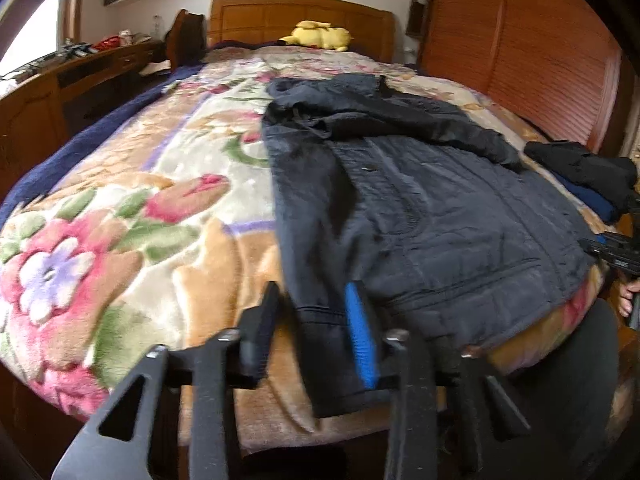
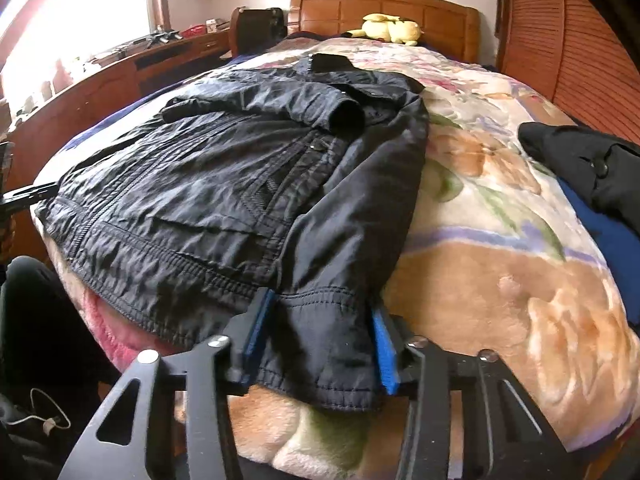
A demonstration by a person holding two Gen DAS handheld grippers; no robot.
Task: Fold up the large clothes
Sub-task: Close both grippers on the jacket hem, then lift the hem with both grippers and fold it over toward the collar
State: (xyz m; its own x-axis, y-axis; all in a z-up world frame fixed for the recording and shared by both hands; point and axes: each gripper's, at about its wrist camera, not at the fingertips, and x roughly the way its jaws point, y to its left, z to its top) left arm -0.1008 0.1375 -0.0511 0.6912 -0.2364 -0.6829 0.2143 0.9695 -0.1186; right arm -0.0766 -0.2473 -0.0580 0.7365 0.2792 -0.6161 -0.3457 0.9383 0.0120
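Off to the left stood a wooden desk [image 1: 80, 68] along the wall, and beside it the bed with its flowered blanket [image 1: 120, 220], a yellow plush toy [image 1: 320, 36] lying up by the headboard. The dark jacket [image 1: 420, 208] lay spread flat on that blanket, collar toward the headboard and hem at the foot edge nearest me, with one sleeve folded across its chest. My left claw [image 1: 314, 292] sat at the jacket's left lower corner, where a cuff hung over the bed's edge; the cuff was between the fingers, the blue pad against its right side, but a strip of blanket showed between the fabric and my other finger, so that claw stood a little spread and was not pinching. My right claw [image 2: 320, 304] was at the jacket's other side, where the right sleeve ran down to the foot edge; its cuff filled the gap and both blue pads lay against it, pinching the cuff. Farther right on the blanket was a pile of dark clothes [image 2: 580, 160] over something blue, well apart from the jacket, and behind it a slatted wooden wardrobe [image 1: 540, 52].
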